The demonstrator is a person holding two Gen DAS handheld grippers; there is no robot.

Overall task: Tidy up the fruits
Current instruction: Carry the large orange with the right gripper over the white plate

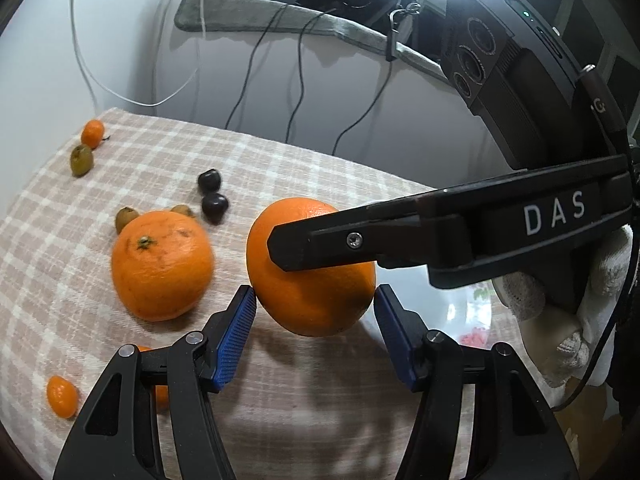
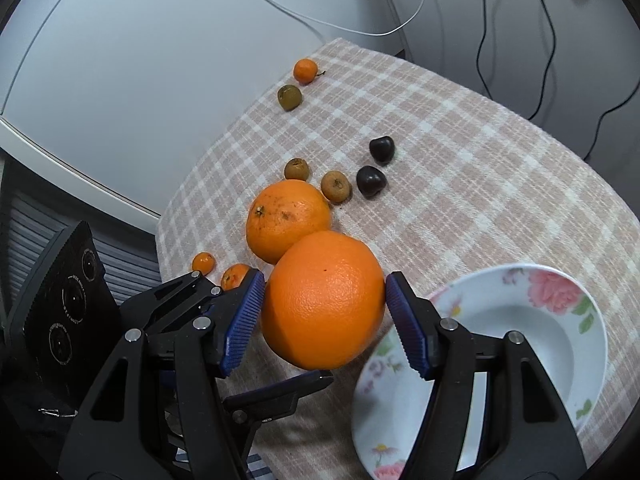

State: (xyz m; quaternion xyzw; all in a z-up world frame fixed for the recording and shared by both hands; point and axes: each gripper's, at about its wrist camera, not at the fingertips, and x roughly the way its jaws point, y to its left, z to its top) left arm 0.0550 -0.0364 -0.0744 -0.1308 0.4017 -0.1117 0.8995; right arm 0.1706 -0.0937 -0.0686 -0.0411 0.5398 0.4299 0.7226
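**Step in hand: transfer of one fruit to the dish.**

1. Left gripper [image 1: 316, 300]: wide. In the left wrist view the tips of its blue ribbed pads [image 1: 240, 320] sit at the two flanks of the large smooth round orange [image 1: 312, 280]. Whether they press on it or only flank it cannot be told.
2. The large smooth round orange hangs clear of the beige-and-white checked tablecloth [image 2: 460, 160], with its shadow below it. It is just in front of a second, speckled large orange [image 2: 286, 220] and just left of the dish.
3. Right gripper [image 2: 324, 304]: wide, with both pads against the sides of the raised orange, gripping it at mid-height.

Judgement: two tools share one fruit. Only one should bear the load. Open the other fully and draw it straight back before any sideways travel, or the round skin may roll out of the pads. Keep the grip line through the fruit's widest part. Move it right, lower it until it rests on the dish floor, then release.

**Loose fruit on the cloth:** two small orange kumquats [image 2: 203, 262] at the near left; small brown-green fruits [image 2: 336, 186] and two dark glossy fruits [image 2: 371, 181] beyond.

**Container:** one white shallow dish with a pink floral rim [image 2: 556, 284], at the right. The visible part of its well holds nothing; a gripper finger hides the near part.
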